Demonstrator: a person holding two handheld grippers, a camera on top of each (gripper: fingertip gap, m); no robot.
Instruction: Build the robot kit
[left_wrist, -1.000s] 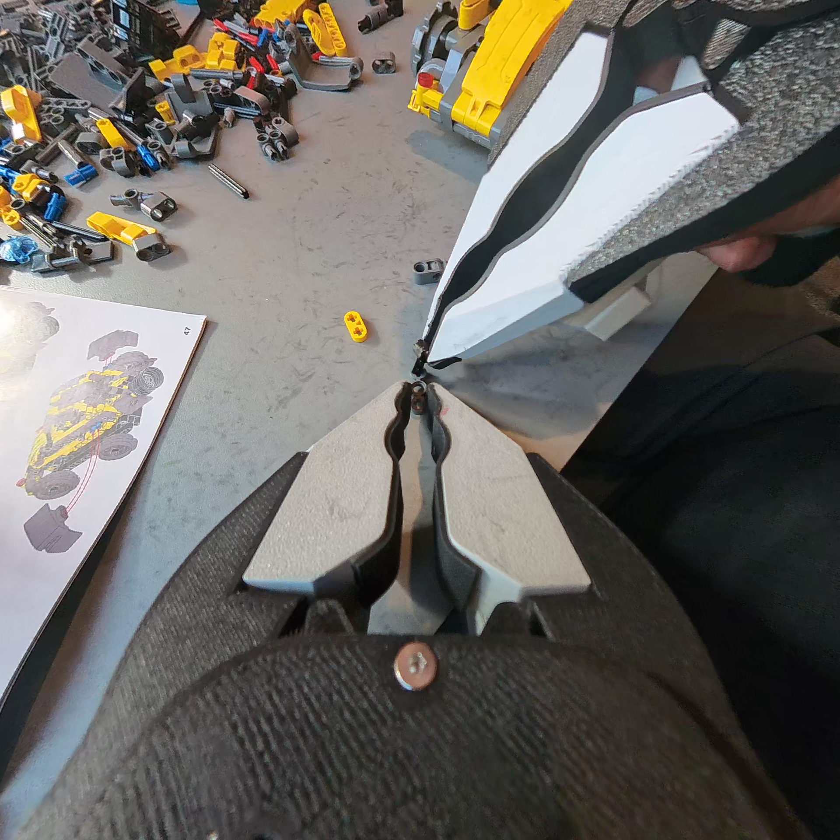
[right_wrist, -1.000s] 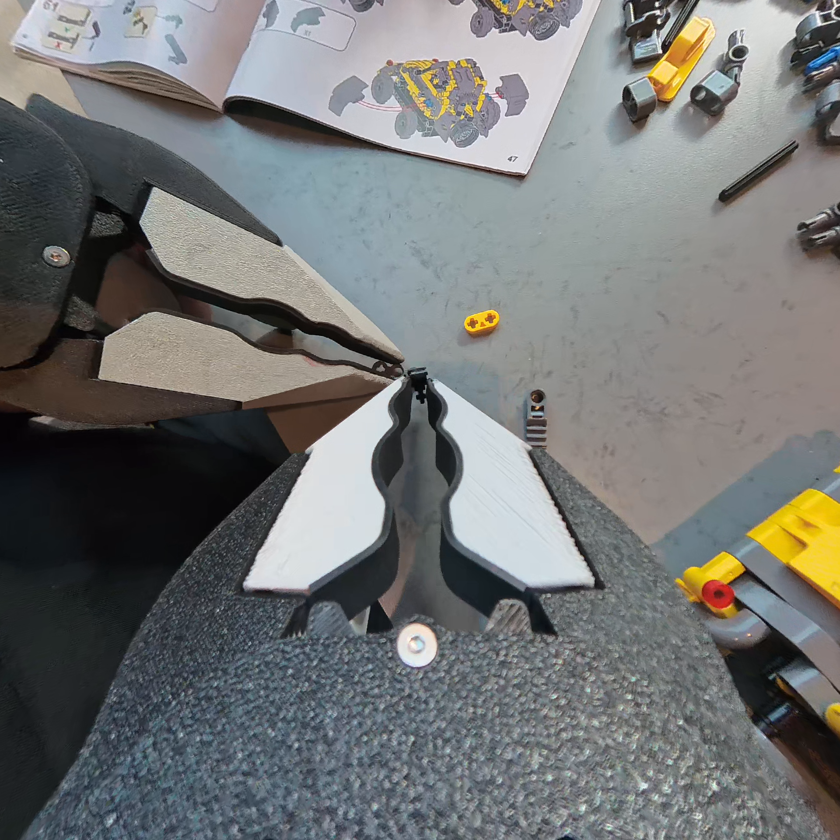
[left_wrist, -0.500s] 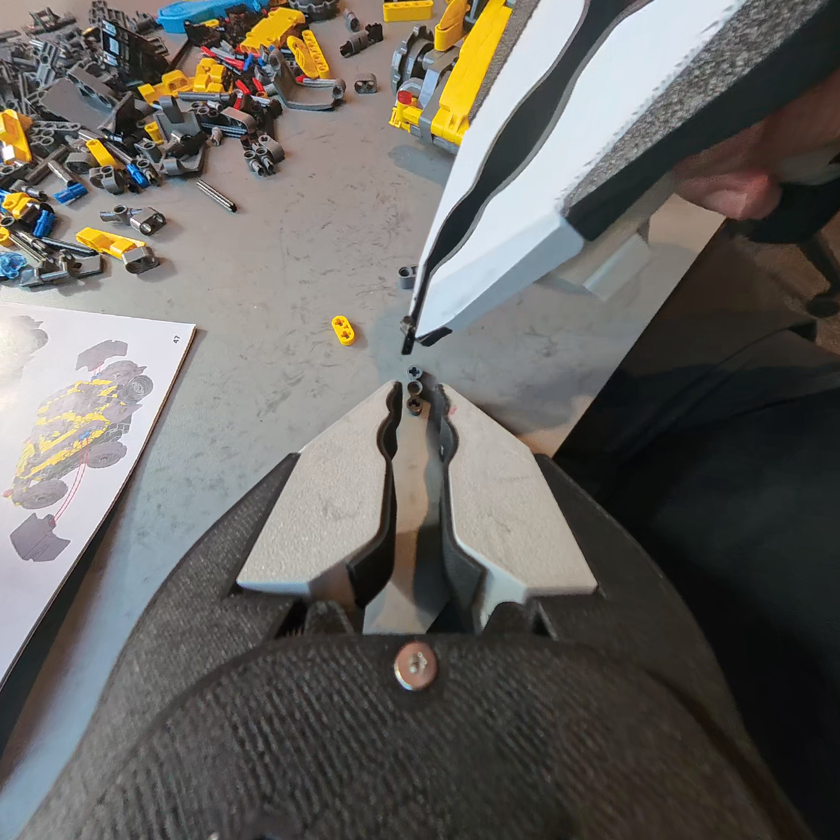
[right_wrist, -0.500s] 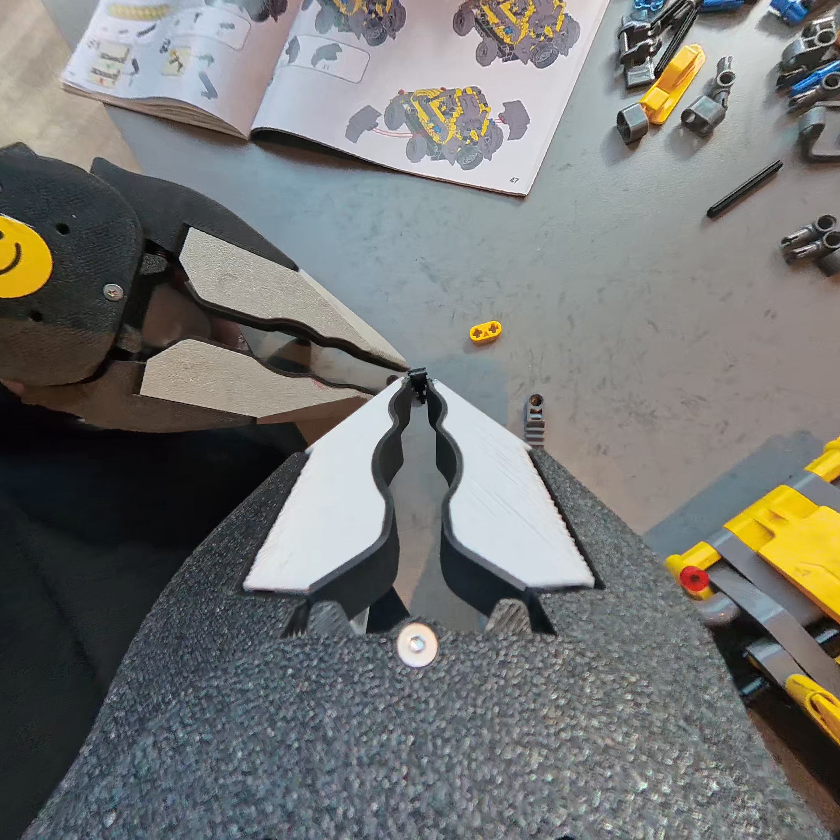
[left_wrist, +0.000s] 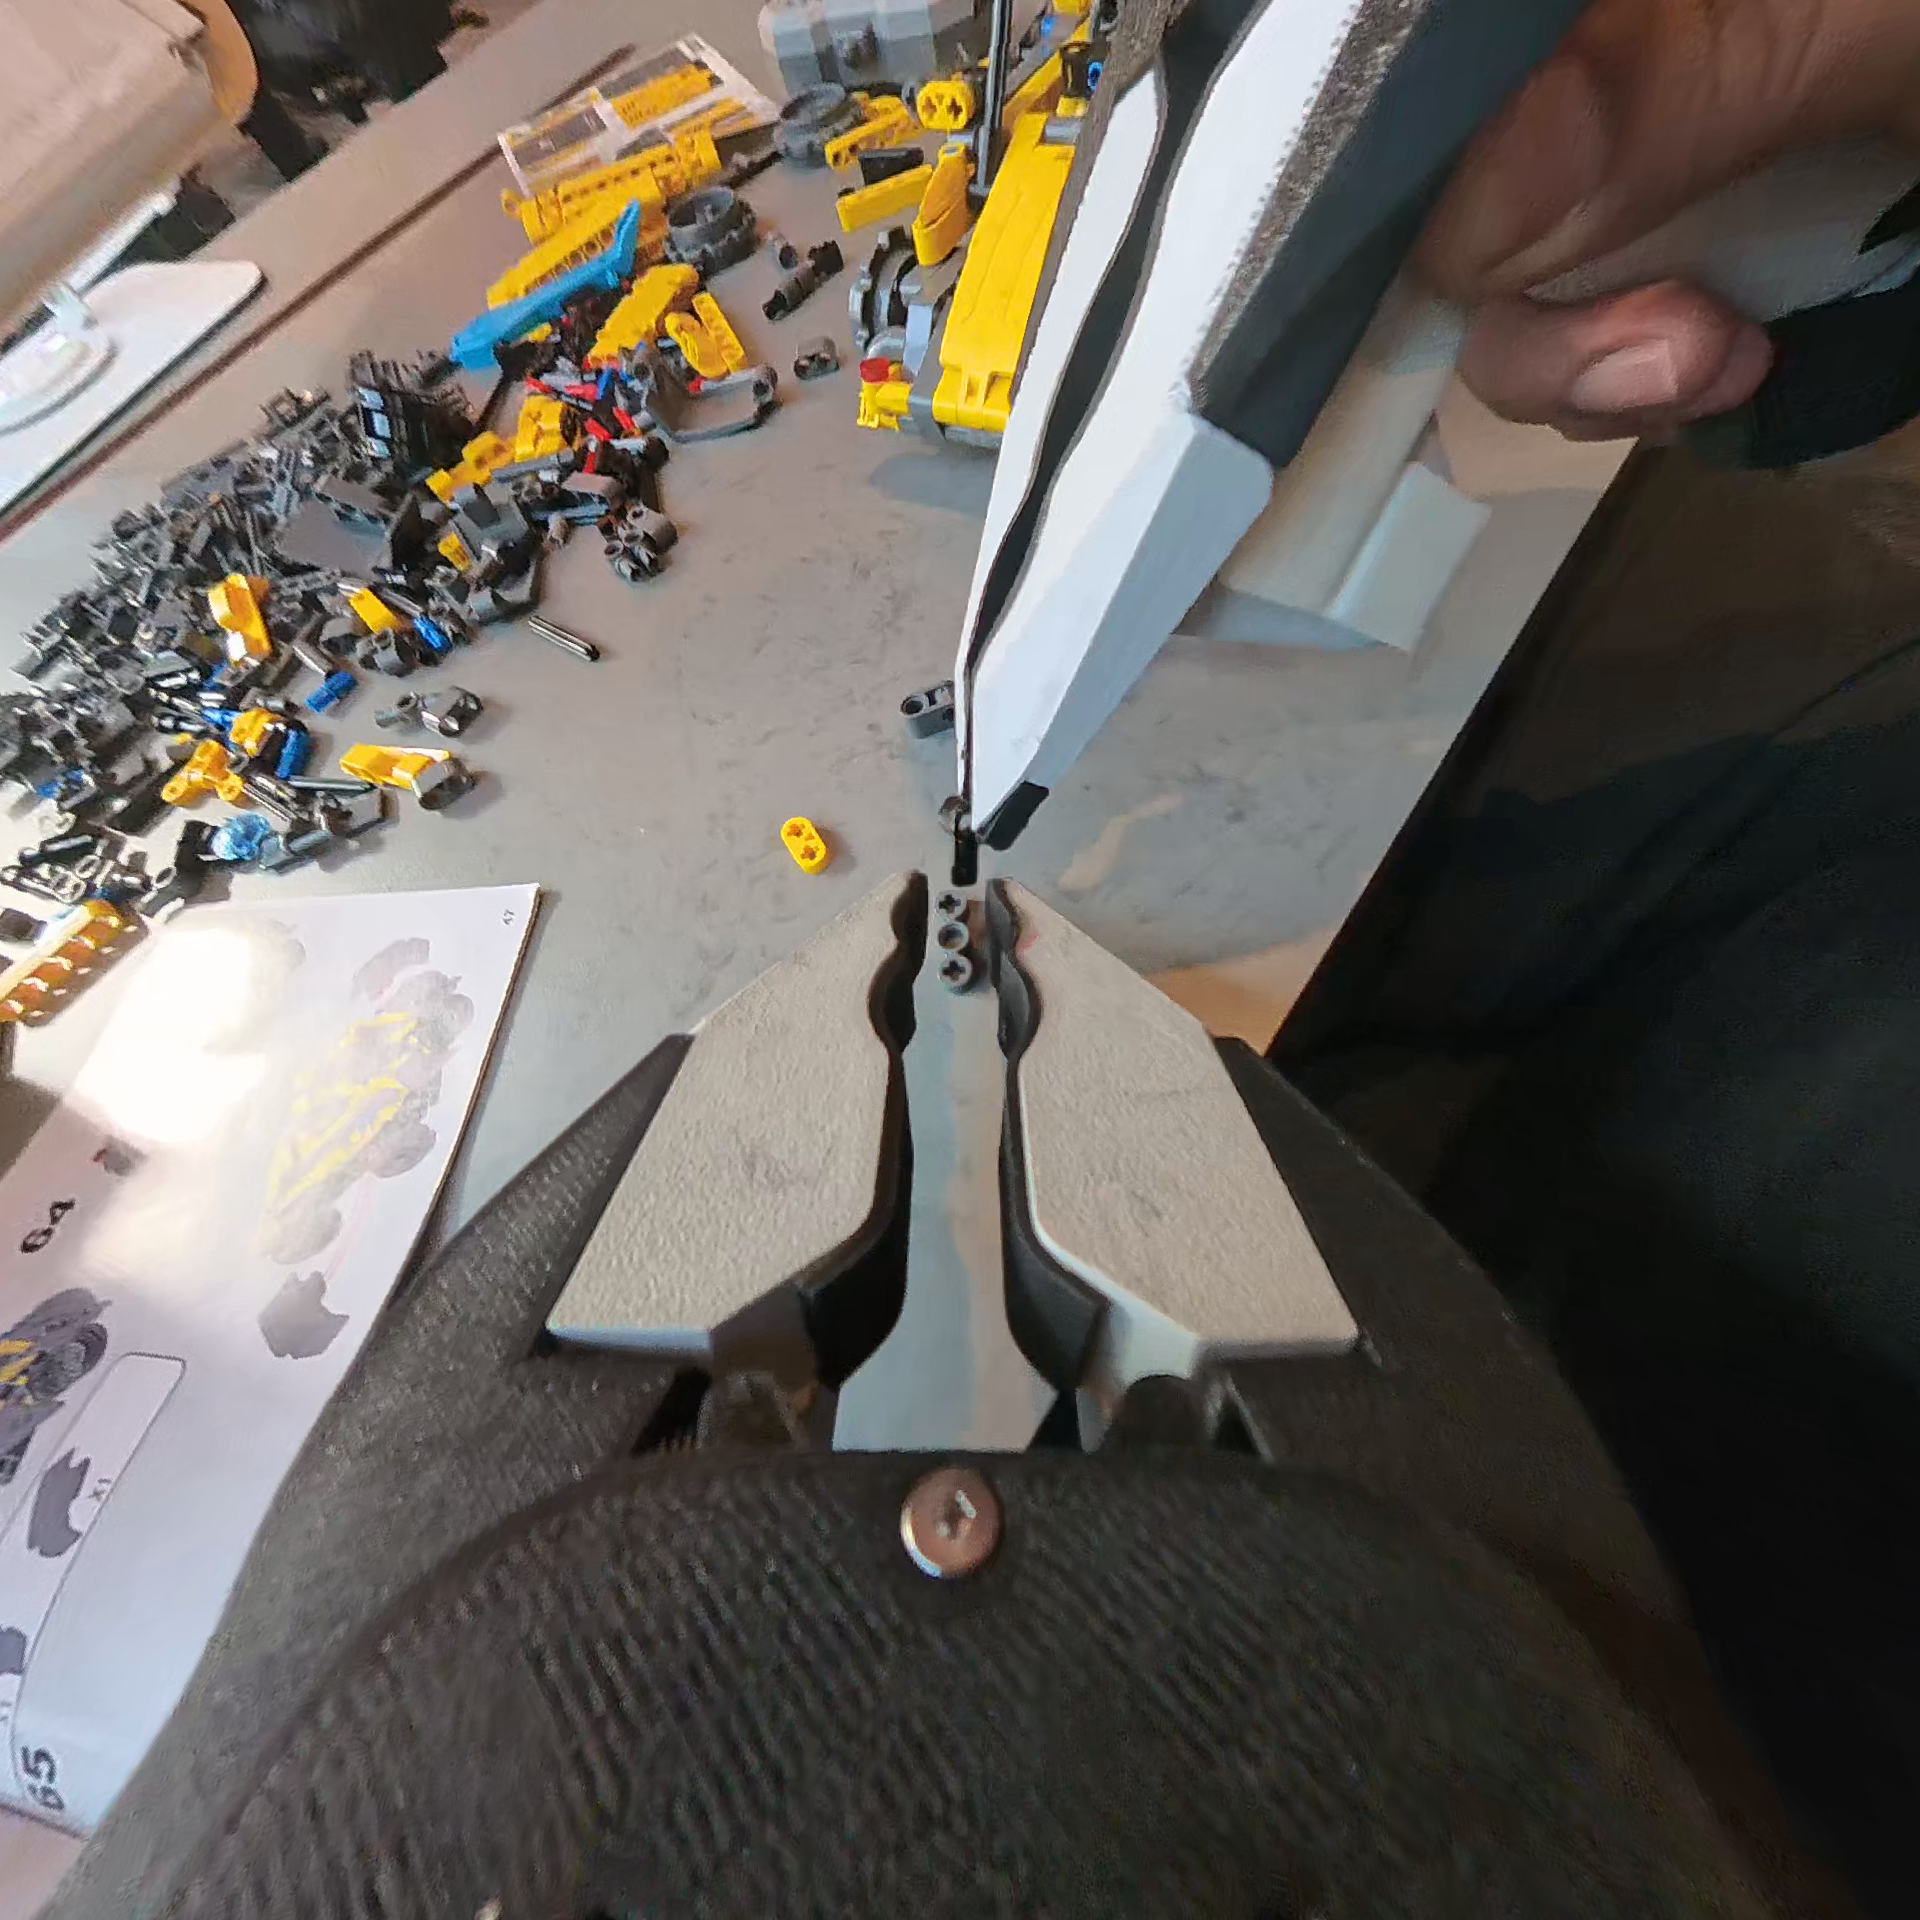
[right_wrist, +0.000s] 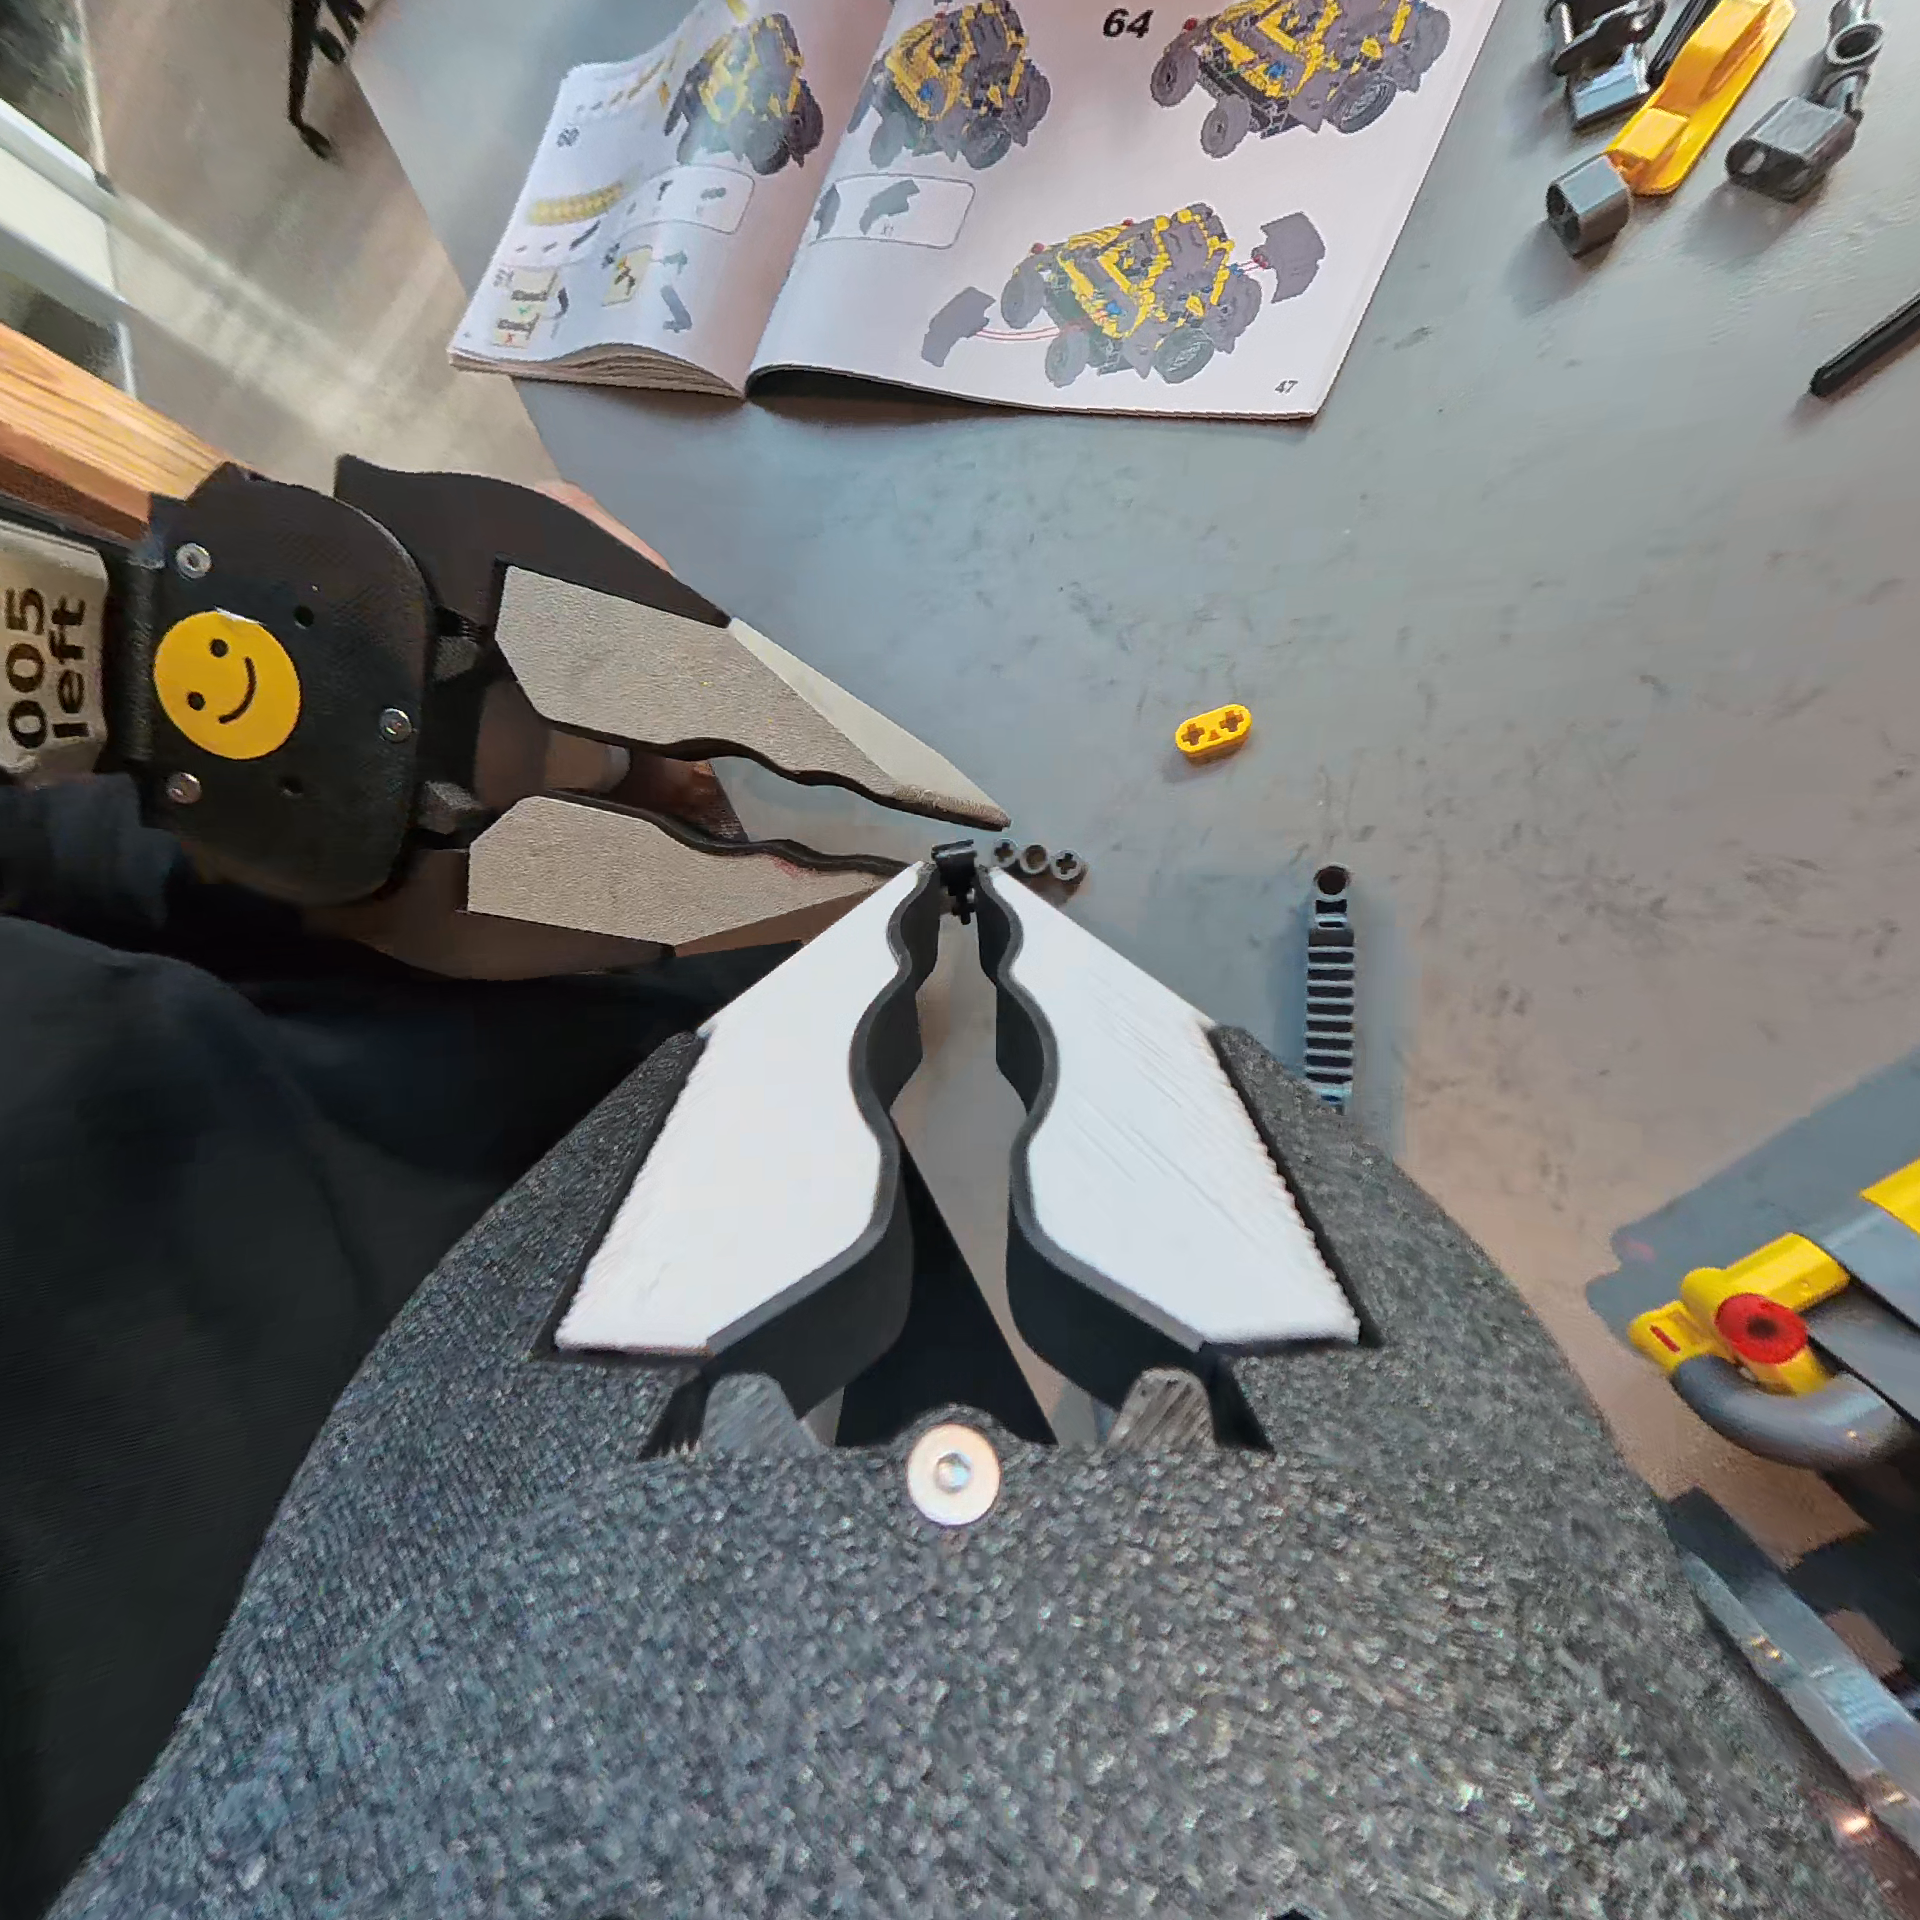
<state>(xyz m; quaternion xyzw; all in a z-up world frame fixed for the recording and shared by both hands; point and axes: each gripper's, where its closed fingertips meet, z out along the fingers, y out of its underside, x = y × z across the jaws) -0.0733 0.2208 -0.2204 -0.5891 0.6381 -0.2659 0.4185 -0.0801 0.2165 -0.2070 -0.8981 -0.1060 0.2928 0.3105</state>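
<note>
My left gripper has grey fingers and is shut on a small dark grey three-hole beam, held above the grey table. My right gripper has white fingers and is shut on a short black pin. In the left wrist view the right gripper comes down from the upper right, and the pin hangs just above the beam's far end. In the right wrist view the left gripper comes in from the left, and the beam sticks out past its tips.
A small yellow two-hole piece lies close by on the table, also showing in the right wrist view. A grey toothed rack, an open instruction booklet, a pile of loose parts and a partly built yellow model surround it. The table edge is at right. Less than 4 cm separates the two grippers' tips. Both grippers' tips are roughly 15 centimeters from the partly built yellow model.
The two gripper tips were touching one second ago and have drawn slightly apart. Both grippers have tilted up and back, so more of the table shows. The beam's three holes now show.
</note>
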